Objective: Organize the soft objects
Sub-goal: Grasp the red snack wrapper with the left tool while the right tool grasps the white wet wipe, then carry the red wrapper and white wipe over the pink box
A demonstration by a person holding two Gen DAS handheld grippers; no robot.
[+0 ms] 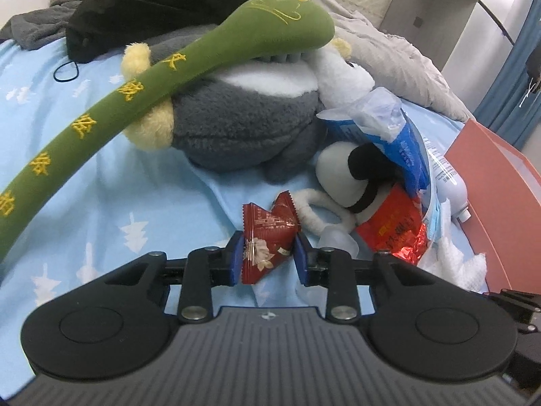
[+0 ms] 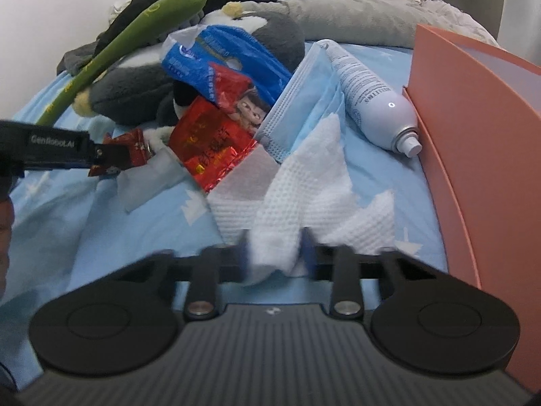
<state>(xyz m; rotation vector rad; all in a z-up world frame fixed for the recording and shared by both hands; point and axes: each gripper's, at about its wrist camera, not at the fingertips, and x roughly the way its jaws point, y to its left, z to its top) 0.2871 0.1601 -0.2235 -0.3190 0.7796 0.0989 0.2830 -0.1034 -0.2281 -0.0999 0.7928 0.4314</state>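
On the light-blue bedsheet [image 1: 84,203] I count two grippers, each clenched on one thing; my left gripper [image 1: 268,257] grasps a small red snack packet [image 1: 267,243] at the near edge of the pile, my right gripper [image 2: 275,253] pinches a white waffle-weave paper towel [image 2: 304,199], its jaws blurred. Beyond lie two plush toys, a grey penguin plush [image 1: 243,125] and a small black-and-white plush [image 1: 351,172] to its right; one long green stuffed stick [image 1: 135,101] leans across the penguin. Crowding the right are one blue plastic bag [image 2: 216,57], one larger red foil packet [image 2: 209,145], one blue face mask [image 2: 304,94] and one white spray bottle [image 2: 375,105], touching the pink box [image 2: 473,135]; far back, black clothing [image 1: 152,3] and a grey quilt [image 1: 389,50] meet the wall.
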